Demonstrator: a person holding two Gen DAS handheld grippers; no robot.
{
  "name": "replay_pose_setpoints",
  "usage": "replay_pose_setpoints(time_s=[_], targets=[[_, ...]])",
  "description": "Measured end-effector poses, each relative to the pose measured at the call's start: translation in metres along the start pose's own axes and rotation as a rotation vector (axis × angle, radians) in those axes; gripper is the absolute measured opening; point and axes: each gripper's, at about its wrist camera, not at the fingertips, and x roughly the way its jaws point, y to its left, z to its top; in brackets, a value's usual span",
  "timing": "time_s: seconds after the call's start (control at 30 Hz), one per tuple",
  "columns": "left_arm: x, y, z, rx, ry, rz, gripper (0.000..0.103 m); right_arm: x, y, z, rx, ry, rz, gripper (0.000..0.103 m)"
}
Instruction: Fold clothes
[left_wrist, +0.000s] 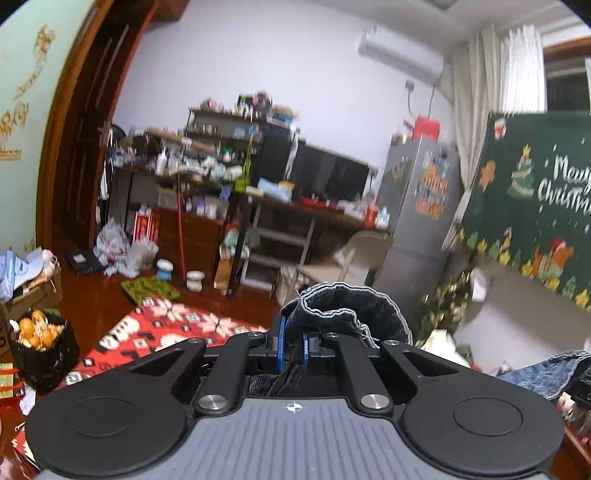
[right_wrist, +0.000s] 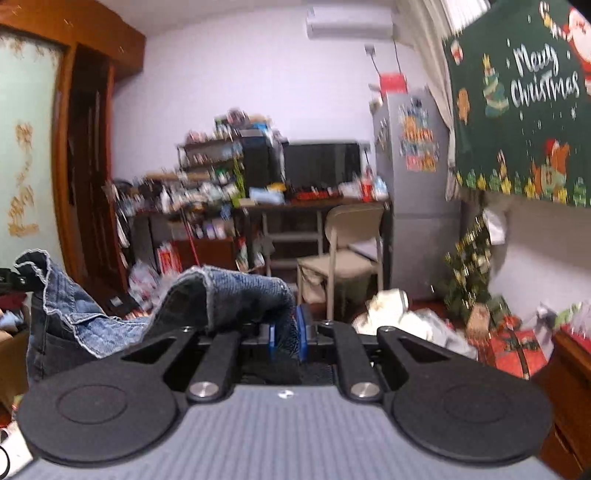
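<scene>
A: Status of grip, both sides?

B: Left gripper (left_wrist: 291, 345) is clamped on denim; the blue pads stand close together with dark cloth bunched between them. Right gripper (right_wrist: 286, 338) is clamped likewise, cloth pinched between its pads.

A: Location of the garment?

B: Jeans (right_wrist: 236, 291) are held up in the air, well above the floor. Both cameras face the room: shelves (left_wrist: 221, 155), chair (right_wrist: 343, 254), fridge (right_wrist: 410, 155). In the right view, a hemmed edge drapes over the gripper and more denim hangs to the left, toward the other hand. In the left view, a stitched edge (left_wrist: 332, 306) rises above the pads, and a further patch of denim shows at the right margin.

A: Progress?

B: Not settled by these views. No fold line is visible, and no folding surface is in frame. The lifted, spread hold fits either shaking the jeans out before a fold or carrying a half-folded piece over. Whether any fold exists below the grippers cannot be told; the hanging part is out of view.
</scene>
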Motion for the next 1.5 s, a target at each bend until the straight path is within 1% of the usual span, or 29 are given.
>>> replay_pose_setpoints(time_s=[0.2,0.33,0.4,0.47,0.57,0.77,0.8,0.97,1.03,1.17,1.27,1.33,1.37,1.4,1.47,1.5], targets=[[0.057,0.002,-0.017,0.012,0.106,0.022,0.008,0.088,-0.014,-0.025,0.039,0.115,-0.007,0.012],[0.098,0.007,-0.024,0.003,0.172,0.041,0.008,0.148,-0.024,-0.032,0.044,0.176,-0.015,0.012],[0.121,0.009,-0.026,-0.002,0.206,0.053,0.008,0.190,-0.032,-0.031,0.052,0.211,-0.019,0.012],[0.142,0.011,-0.027,0.001,0.228,0.061,0.008,0.223,-0.040,-0.035,0.068,0.242,-0.023,0.012],[0.174,0.012,-0.027,0.007,0.258,0.078,0.008,0.282,-0.052,-0.036,0.089,0.286,-0.030,0.012],[0.240,0.015,-0.027,0.020,0.319,0.111,0.008,0.383,-0.083,-0.048,0.127,0.373,-0.050,0.013],[0.254,0.017,-0.028,0.018,0.344,0.119,0.008,0.398,-0.087,-0.052,0.134,0.393,-0.054,0.013],[0.309,0.028,-0.041,0.044,0.435,0.176,0.008,0.466,-0.097,-0.071,0.144,0.466,-0.047,0.013],[0.325,0.033,-0.044,0.036,0.468,0.186,0.008,0.486,-0.099,-0.077,0.155,0.487,-0.049,0.013],[0.348,0.038,-0.050,0.033,0.501,0.210,0.008,0.520,-0.100,-0.089,0.161,0.511,-0.064,0.013],[0.362,0.041,-0.054,0.035,0.525,0.229,0.011,0.534,-0.097,-0.096,0.136,0.523,-0.080,0.019],[0.369,0.042,-0.054,0.041,0.524,0.244,0.014,0.540,-0.095,-0.100,0.118,0.527,-0.092,0.029],[0.370,0.039,-0.049,0.045,0.511,0.250,0.015,0.539,-0.094,-0.100,0.108,0.513,-0.099,0.041],[0.365,0.041,-0.046,0.041,0.498,0.241,0.017,0.535,-0.094,-0.100,0.103,0.494,-0.102,0.053],[0.352,0.044,-0.042,0.031,0.478,0.225,0.035,0.522,-0.094,-0.095,0.104,0.453,-0.098,0.063],[0.345,0.046,-0.040,0.026,0.467,0.218,0.037,0.515,-0.094,-0.093,0.104,0.435,-0.097,0.068]])
